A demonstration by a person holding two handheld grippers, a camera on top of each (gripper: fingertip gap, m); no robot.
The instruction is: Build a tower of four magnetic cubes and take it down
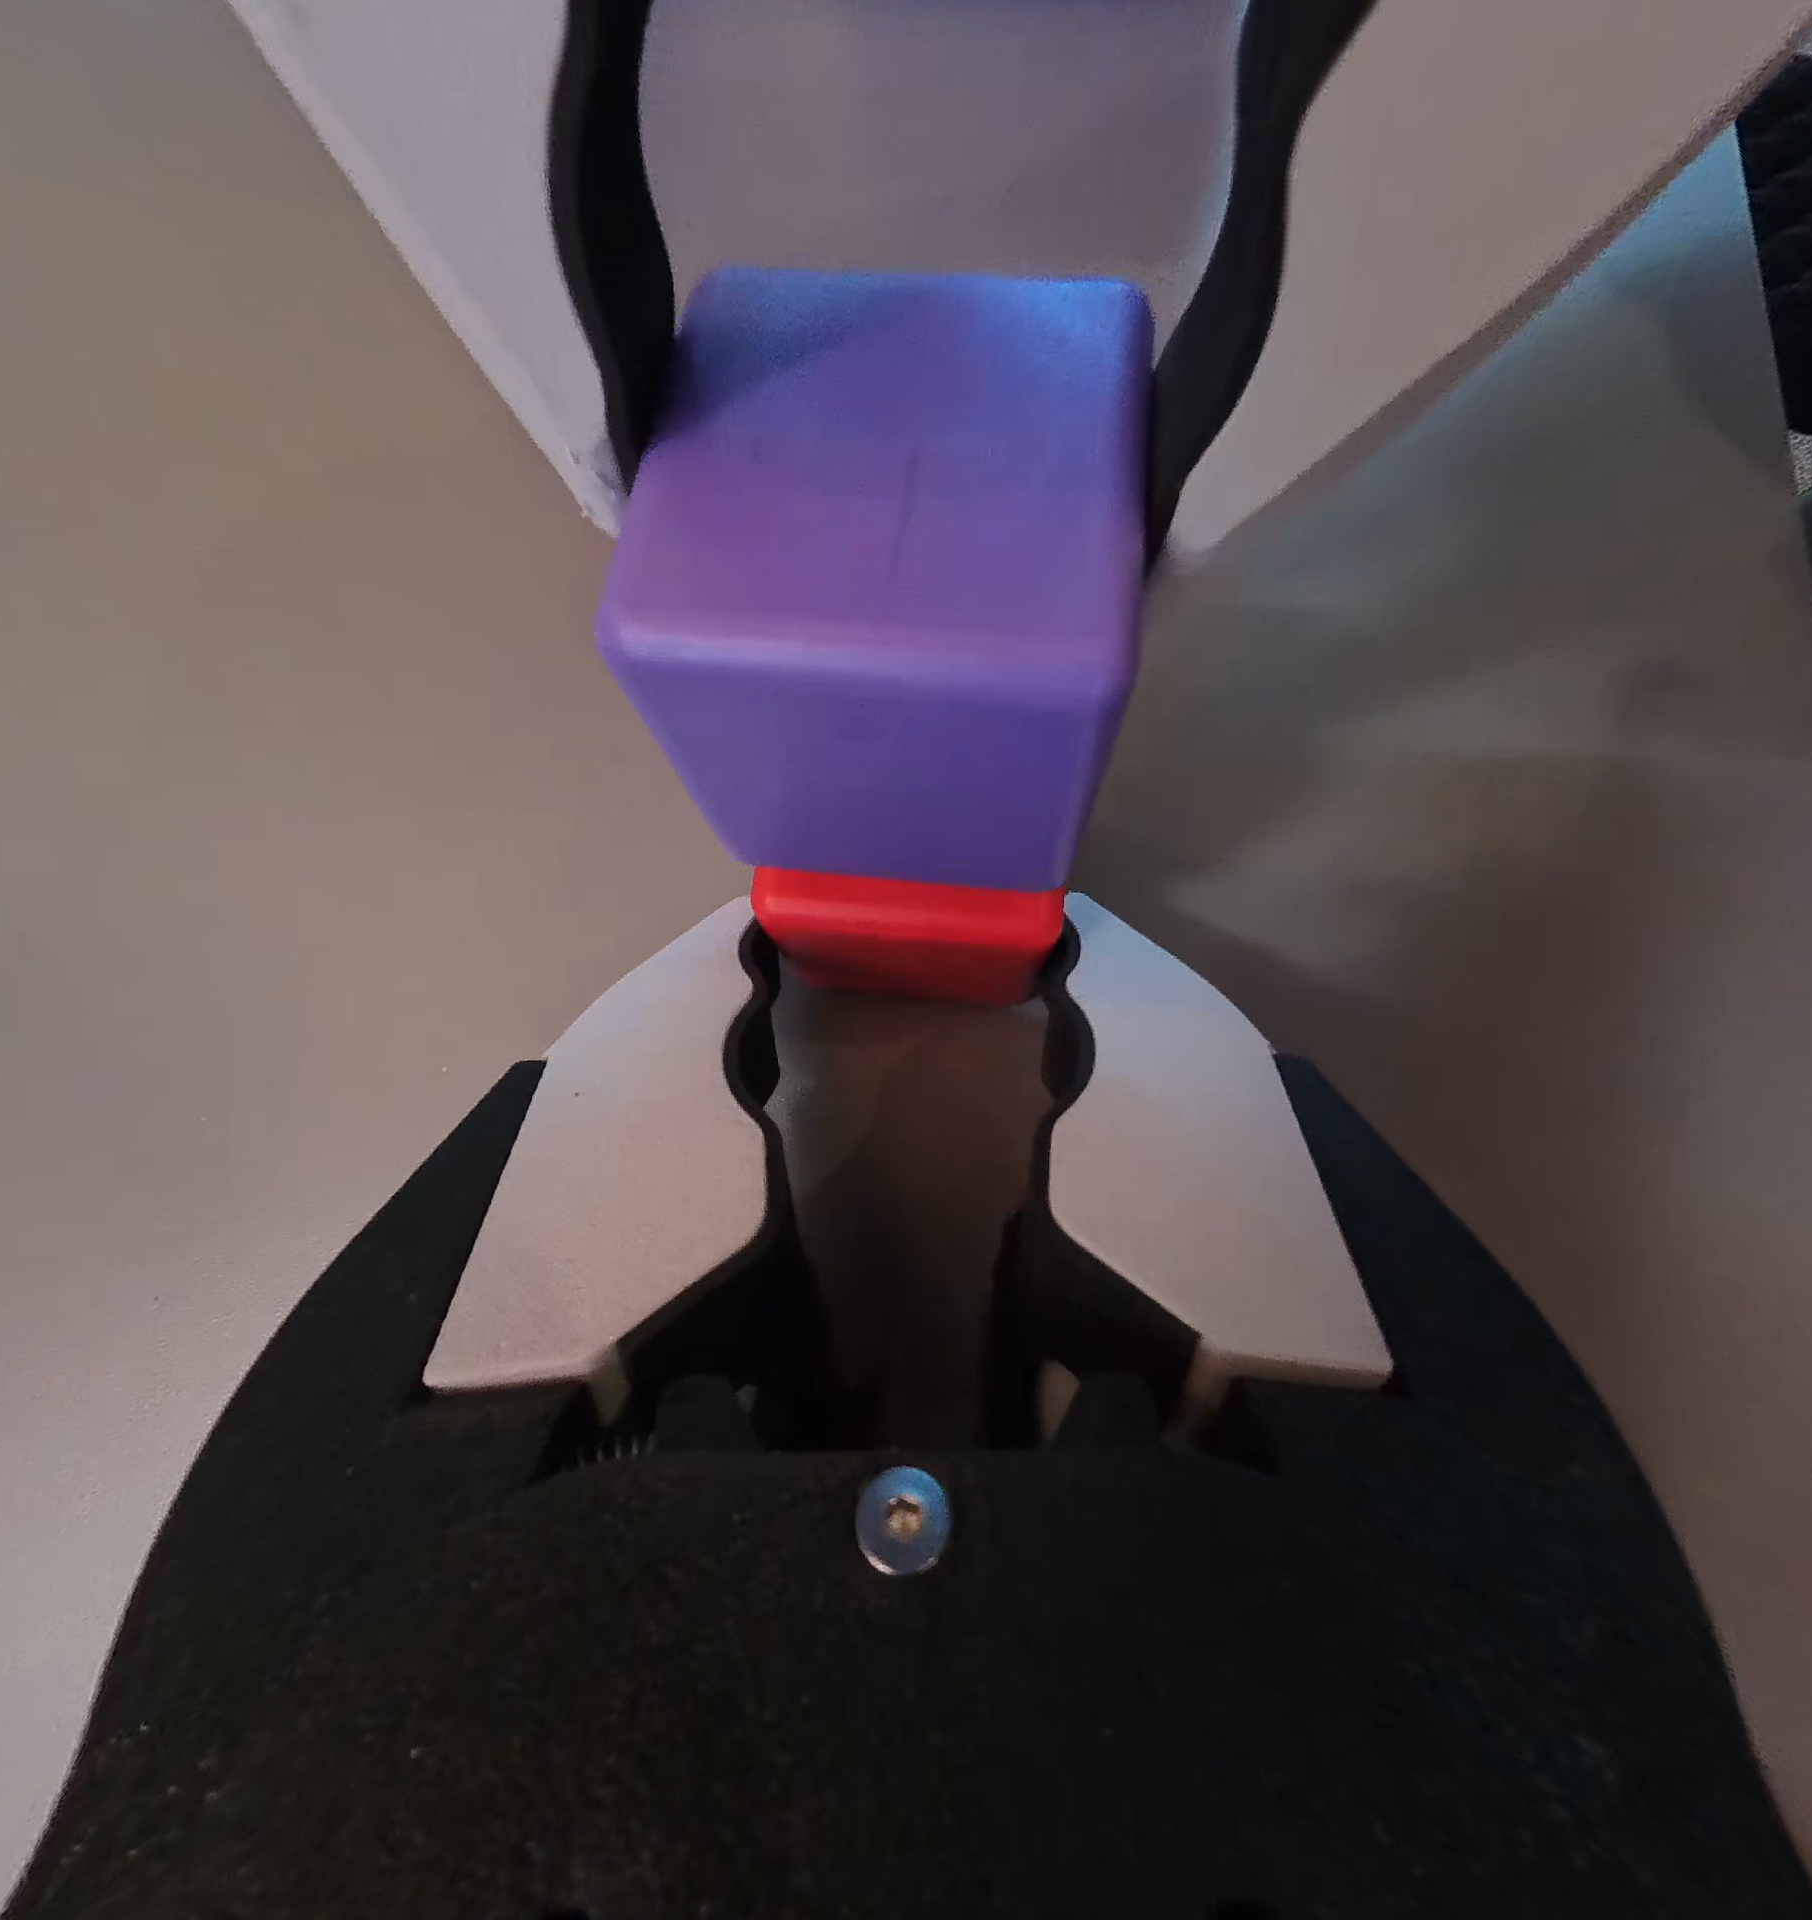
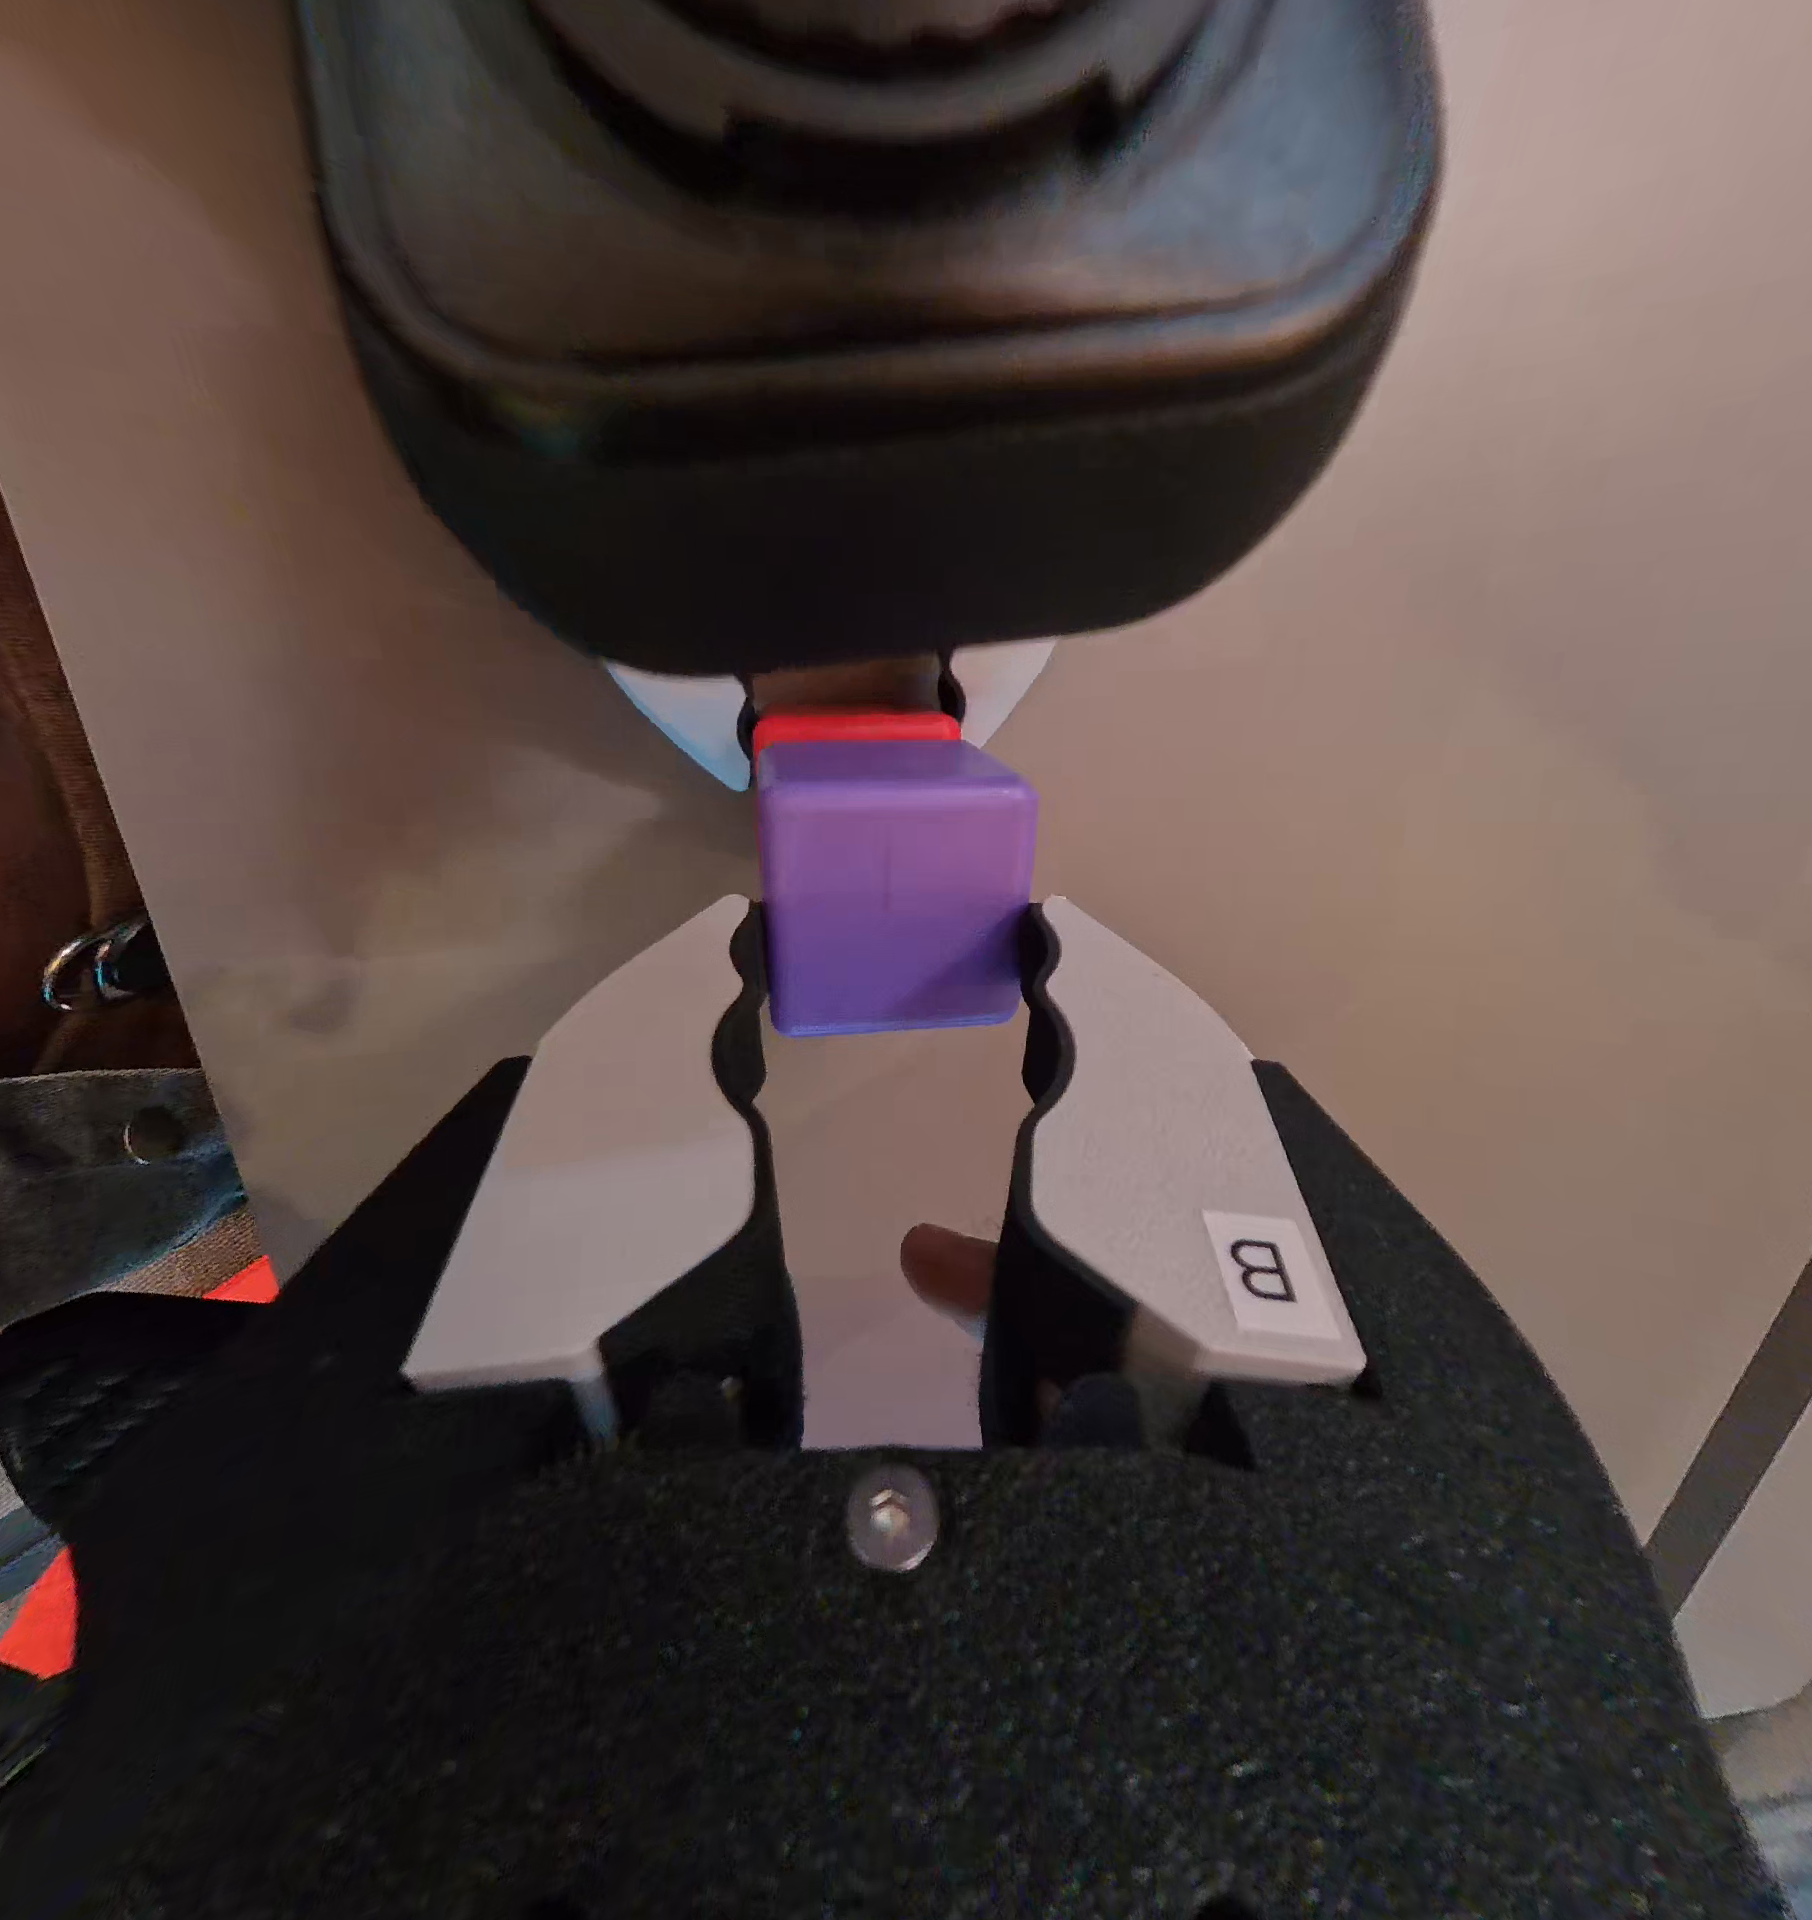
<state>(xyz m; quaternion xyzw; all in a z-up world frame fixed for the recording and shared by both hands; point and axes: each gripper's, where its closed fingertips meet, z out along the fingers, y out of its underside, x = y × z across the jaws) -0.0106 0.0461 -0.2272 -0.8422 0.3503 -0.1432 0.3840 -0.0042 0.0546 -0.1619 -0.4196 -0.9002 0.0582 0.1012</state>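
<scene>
a purple cube and a red cube are joined face to face above the pale table. the purple cube is gripped by the right gripper, the red cube by the left gripper, both facing each other.

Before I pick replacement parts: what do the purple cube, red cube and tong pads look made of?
Purple cube: matte moulded plastic, rounded edges, faint seam line. Red cube: likely the same, smooth. Pads on the right tongs: black, wavy, seemingly rubber.
</scene>
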